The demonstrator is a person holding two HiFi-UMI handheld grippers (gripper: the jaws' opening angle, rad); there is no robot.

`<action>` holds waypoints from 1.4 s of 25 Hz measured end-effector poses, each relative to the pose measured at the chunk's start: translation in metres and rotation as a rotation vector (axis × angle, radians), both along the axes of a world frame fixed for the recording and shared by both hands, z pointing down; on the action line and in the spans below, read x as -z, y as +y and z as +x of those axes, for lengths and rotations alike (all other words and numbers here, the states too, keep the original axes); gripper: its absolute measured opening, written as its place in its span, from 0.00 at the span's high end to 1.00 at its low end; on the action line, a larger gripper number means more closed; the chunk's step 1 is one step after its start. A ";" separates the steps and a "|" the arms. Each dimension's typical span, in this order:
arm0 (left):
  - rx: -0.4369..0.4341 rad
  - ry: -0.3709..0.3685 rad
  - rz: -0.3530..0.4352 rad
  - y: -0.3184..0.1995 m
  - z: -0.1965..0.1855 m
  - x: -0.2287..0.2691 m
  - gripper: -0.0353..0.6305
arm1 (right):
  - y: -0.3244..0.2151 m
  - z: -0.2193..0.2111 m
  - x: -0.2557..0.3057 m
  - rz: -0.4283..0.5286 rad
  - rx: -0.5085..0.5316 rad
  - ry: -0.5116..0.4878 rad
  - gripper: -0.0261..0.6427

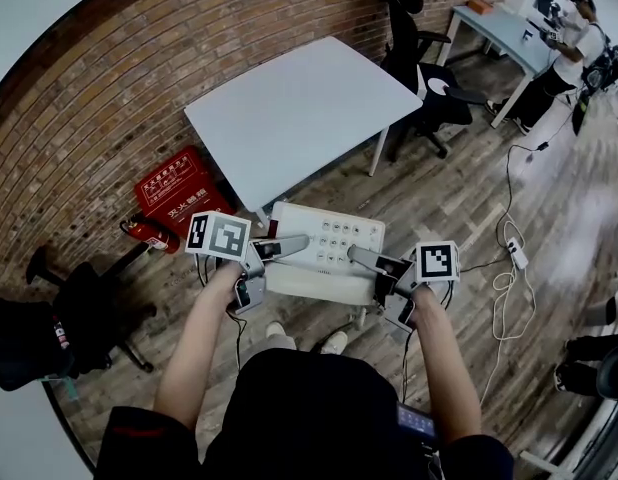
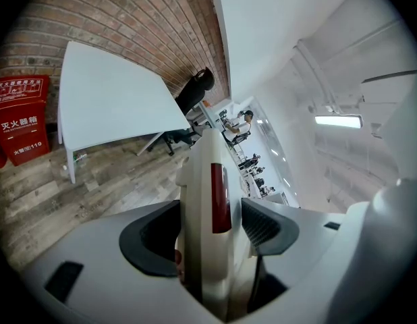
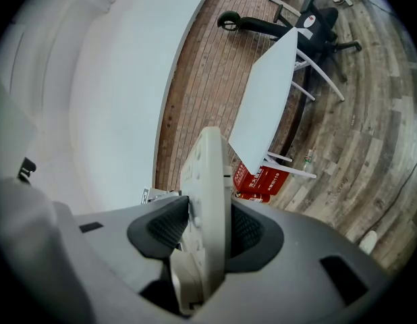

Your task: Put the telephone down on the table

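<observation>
The left gripper (image 1: 289,248) holds the left side of the white telephone (image 1: 324,253). Its two jaws squeeze the phone's edge, one jaw on each side. The right gripper (image 1: 367,260) holds the right side the same way, with the thin edge of the phone pinched tight between its two jaws. The phone hangs in the air over the wooden floor (image 1: 469,198), near the front of the white table (image 1: 299,108) but not on it.

There is one telephone and there are two grippers. On the floor at the left are one red fire box (image 1: 179,193) and one fire extinguisher (image 1: 149,233). Far off at the right stands one person (image 1: 574,38).
</observation>
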State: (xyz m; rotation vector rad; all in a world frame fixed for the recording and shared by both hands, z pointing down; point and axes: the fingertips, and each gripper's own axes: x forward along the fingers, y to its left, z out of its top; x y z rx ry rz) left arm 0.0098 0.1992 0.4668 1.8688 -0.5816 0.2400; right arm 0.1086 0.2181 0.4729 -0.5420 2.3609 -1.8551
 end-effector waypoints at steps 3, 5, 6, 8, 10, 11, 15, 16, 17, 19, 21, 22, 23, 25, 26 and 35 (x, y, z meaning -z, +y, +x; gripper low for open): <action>0.009 0.004 -0.002 -0.002 0.007 -0.002 0.52 | -0.003 0.008 -0.002 0.003 0.010 0.007 0.71; 0.016 0.007 -0.013 -0.002 0.007 -0.003 0.52 | -0.004 0.007 -0.003 0.000 0.022 0.007 0.71; 0.019 0.008 -0.016 -0.002 0.006 -0.003 0.52 | -0.004 0.007 -0.003 -0.006 0.025 0.006 0.71; 0.024 0.008 -0.019 -0.003 0.006 -0.003 0.52 | -0.006 0.006 -0.002 -0.016 0.030 -0.001 0.71; 0.030 0.006 -0.020 -0.002 0.006 -0.004 0.52 | -0.005 0.006 -0.003 -0.019 0.037 -0.006 0.71; 0.033 0.005 -0.020 -0.002 0.006 -0.004 0.52 | -0.005 0.006 -0.004 -0.018 0.042 -0.005 0.71; 0.051 0.004 -0.017 -0.003 0.005 -0.005 0.52 | -0.008 0.005 -0.005 -0.014 0.062 -0.002 0.71; 0.055 0.003 -0.017 -0.003 0.004 -0.006 0.52 | -0.009 0.004 -0.005 -0.013 0.068 -0.005 0.71; 0.060 0.003 -0.018 -0.004 0.004 -0.007 0.52 | -0.010 0.003 -0.005 -0.013 0.074 -0.010 0.70; 0.066 0.004 -0.019 -0.008 0.002 -0.006 0.52 | -0.014 0.000 -0.005 -0.017 0.079 -0.013 0.70; 0.071 0.005 -0.018 -0.016 -0.003 -0.005 0.52 | -0.023 -0.003 -0.004 -0.019 0.081 -0.007 0.70; 0.072 0.005 -0.017 -0.020 -0.005 -0.004 0.52 | -0.027 -0.005 -0.004 -0.019 0.082 -0.006 0.71; 0.072 0.005 -0.017 -0.024 -0.007 -0.004 0.52 | -0.031 -0.007 -0.004 -0.018 0.084 -0.006 0.70; 0.071 0.007 -0.018 -0.033 -0.010 -0.004 0.52 | -0.041 -0.010 -0.003 -0.014 0.085 -0.004 0.70; 0.071 0.007 -0.020 -0.038 -0.011 -0.004 0.52 | -0.046 -0.011 -0.003 -0.012 0.084 -0.002 0.70; 0.049 0.009 -0.032 -0.089 -0.027 -0.006 0.52 | -0.094 -0.028 -0.004 -0.029 0.061 -0.010 0.70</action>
